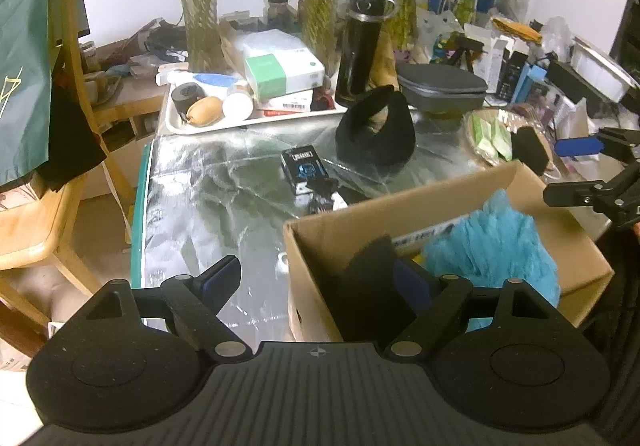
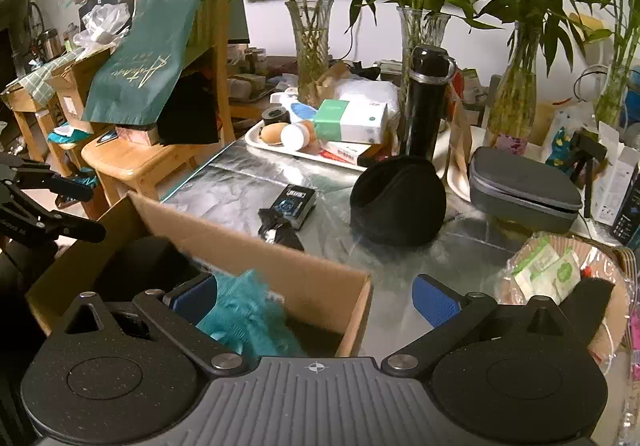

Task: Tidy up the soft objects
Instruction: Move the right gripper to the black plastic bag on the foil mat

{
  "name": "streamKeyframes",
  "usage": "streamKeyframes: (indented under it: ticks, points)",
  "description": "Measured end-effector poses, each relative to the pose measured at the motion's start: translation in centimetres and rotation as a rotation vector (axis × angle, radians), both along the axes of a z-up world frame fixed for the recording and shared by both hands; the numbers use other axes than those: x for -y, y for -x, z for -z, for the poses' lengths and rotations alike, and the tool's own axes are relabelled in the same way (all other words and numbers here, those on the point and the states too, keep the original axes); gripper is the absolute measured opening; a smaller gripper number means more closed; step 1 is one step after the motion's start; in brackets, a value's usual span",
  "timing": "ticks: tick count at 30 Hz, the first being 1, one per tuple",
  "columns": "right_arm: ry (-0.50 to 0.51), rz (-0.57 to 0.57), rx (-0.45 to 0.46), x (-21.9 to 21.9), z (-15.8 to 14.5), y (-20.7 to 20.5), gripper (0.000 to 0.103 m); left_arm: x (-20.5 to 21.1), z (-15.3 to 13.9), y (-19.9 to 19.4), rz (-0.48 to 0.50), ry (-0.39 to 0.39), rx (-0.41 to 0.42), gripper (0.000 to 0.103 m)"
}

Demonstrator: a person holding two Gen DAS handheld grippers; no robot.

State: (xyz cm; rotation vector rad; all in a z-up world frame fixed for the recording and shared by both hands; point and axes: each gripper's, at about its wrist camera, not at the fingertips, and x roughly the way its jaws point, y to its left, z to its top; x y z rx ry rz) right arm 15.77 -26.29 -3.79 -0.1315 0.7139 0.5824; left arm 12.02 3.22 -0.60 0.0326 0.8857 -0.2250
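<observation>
Both grippers are hanging over the cardboard box [image 1: 452, 205], and both have their jaws spread wide with nothing between them. The left gripper [image 1: 320, 278] straddles the box's near-left wall, one blue pad out over the foil-covered table [image 1: 200, 205] and the other pad inside the box right against a black soft thing [image 1: 372, 278]; can't tell if it's actually touching. The right gripper [image 2: 316, 298] straddles the box's right wall the same way, left pad inside beside the teal fluffy thing [image 2: 248, 318], right pad outside over the table.

So inside the box: the teal fluffy thing and the black soft thing, side by side. Just beyond the box's far wall lies a small dark blue packet [image 2: 294, 201] with a little black clip-looking item [image 2: 276, 226] next to it, hard to say what. Further out from the box, past the packet, a black rounded pouch [image 2: 398, 201] sits on the table. Behind that stands a black flask [image 2: 426, 101], beside a white tray [image 2: 260, 139] full of boxes and jars. To the right of the box there's a grey zip case [image 2: 524, 189] and a basket [image 2: 616, 298] with green sachets
</observation>
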Motion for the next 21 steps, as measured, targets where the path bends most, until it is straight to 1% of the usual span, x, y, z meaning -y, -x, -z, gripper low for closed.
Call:
streamKeyframes:
  ticks: [7, 10, 13, 21]
  points:
    - [-0.02, 0.017, 0.01, -0.2, 0.1, -2.6, 0.103, -0.9, 0.3, -1.8, -0.018, 0.034, 0.009, 0.084]
    - [-0.027, 0.025, 0.009, -0.2, 0.3, -3.8, 0.103, -1.2, 0.5, -2.4, -0.01, 0.036, 0.017, 0.084]
    - [-0.035, 0.034, 0.001, -0.2, 0.7, -5.0, 0.103, -1.7, 0.5, -3.1, -0.011, 0.031, 0.042, 0.084]
    - [-0.05, 0.058, -0.02, 0.0, 2.1, -7.8, 0.103, -3.5, 1.1, -5.5, -0.041, 0.077, 0.059, 0.084]
